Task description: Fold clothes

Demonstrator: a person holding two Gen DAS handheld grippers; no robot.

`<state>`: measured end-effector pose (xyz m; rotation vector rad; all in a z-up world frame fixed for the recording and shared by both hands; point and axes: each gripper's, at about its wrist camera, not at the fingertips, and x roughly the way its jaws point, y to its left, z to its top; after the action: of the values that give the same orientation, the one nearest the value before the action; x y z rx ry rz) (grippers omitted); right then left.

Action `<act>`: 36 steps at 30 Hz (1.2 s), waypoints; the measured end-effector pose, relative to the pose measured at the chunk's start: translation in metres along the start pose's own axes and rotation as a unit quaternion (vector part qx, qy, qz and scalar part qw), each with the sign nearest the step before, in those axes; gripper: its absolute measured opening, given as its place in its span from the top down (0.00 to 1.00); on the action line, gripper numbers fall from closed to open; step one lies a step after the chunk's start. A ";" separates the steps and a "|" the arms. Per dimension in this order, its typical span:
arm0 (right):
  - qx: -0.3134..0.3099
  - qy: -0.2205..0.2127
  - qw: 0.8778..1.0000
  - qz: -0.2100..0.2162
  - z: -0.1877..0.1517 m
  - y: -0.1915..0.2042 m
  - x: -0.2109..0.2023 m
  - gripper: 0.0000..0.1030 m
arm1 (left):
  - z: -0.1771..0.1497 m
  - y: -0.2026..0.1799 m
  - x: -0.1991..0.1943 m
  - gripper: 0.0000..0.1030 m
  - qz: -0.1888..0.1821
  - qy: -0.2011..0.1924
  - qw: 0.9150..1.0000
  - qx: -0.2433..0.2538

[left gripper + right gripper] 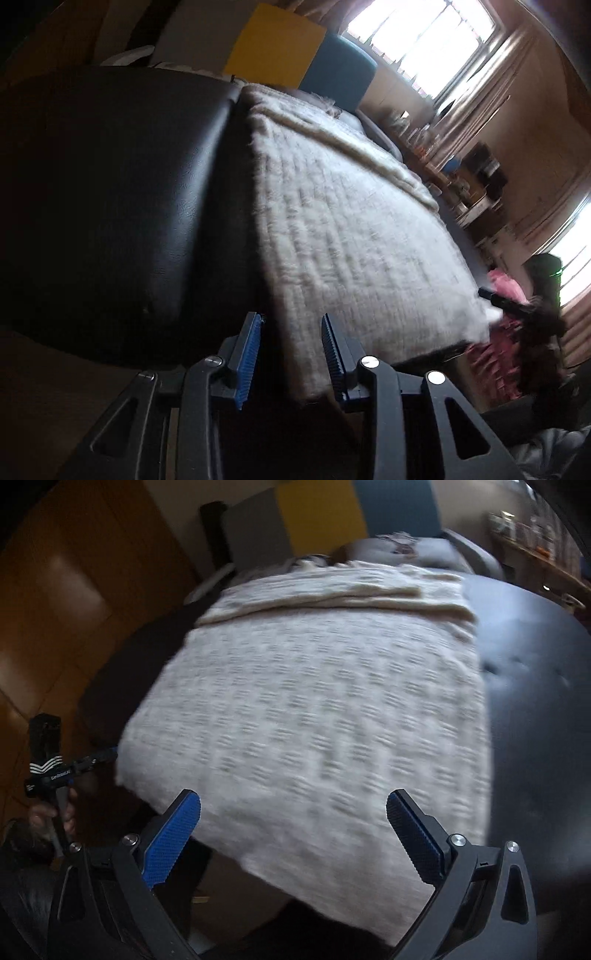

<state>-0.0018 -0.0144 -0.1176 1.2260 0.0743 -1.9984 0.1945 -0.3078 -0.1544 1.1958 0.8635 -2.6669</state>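
Lying flat: one cream knitted garment [303, 716] spread over a black padded counter [535, 709], its near edge hanging off the front.
Count: one garment, two tools, two windows.
Left view only: windows [417, 40], curtains, cluttered shelf.
Right view only: wooden floor [55, 602], hand [55, 814] gripping the left tool.
Left tool [291, 354]: half spread, garment's corner between the jaws, contact unclear.
Right tool [295, 838]: spread wide, holding nothing, above the garment's near edge.

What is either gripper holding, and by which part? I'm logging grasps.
Nothing: the left gripper and right gripper both stand open at the near edge of the knitted cloth.
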 end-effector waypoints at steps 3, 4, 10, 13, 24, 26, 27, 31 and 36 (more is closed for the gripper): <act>0.051 -0.008 0.999 0.015 -0.003 -0.023 -0.009 0.00 | 0.001 -0.003 0.004 0.67 -0.023 0.004 1.000 -0.008; 0.069 -0.015 0.997 0.030 -0.006 -0.032 -0.015 0.00 | 0.000 -0.005 0.006 0.67 -0.028 0.004 1.000 -0.009; 0.161 -0.046 0.983 0.070 -0.028 -0.078 -0.039 0.00 | -0.003 -0.001 0.010 0.67 -0.057 0.005 0.998 -0.031; 0.199 -0.064 0.973 0.099 -0.039 -0.096 -0.047 0.00 | -0.003 0.003 0.010 0.67 -0.072 0.007 0.996 -0.051; 0.200 -0.078 0.971 0.111 -0.049 -0.110 -0.041 0.00 | -0.001 -0.014 0.016 0.67 -0.083 -0.011 0.996 -0.041; 0.184 -0.078 0.974 0.108 -0.048 -0.105 -0.040 0.01 | -0.002 -0.014 0.018 0.66 -0.095 -0.014 0.994 -0.045; 0.179 -0.078 0.974 0.112 -0.048 -0.103 -0.039 0.01 | -0.004 -0.012 0.018 0.67 -0.102 -0.013 0.993 -0.051; 0.162 -0.062 0.978 0.120 -0.048 -0.096 -0.031 0.38 | -0.005 -0.007 0.016 0.67 -0.119 -0.016 0.991 -0.061; 0.163 -0.045 0.981 0.099 -0.048 -0.097 -0.021 0.82 | -0.003 -0.013 0.018 0.68 -0.098 -0.005 0.994 -0.041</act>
<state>-0.0234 0.0858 -0.1593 1.2844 -0.4215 -1.9357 0.1798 -0.2931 -0.1630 1.1339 1.1311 -2.7529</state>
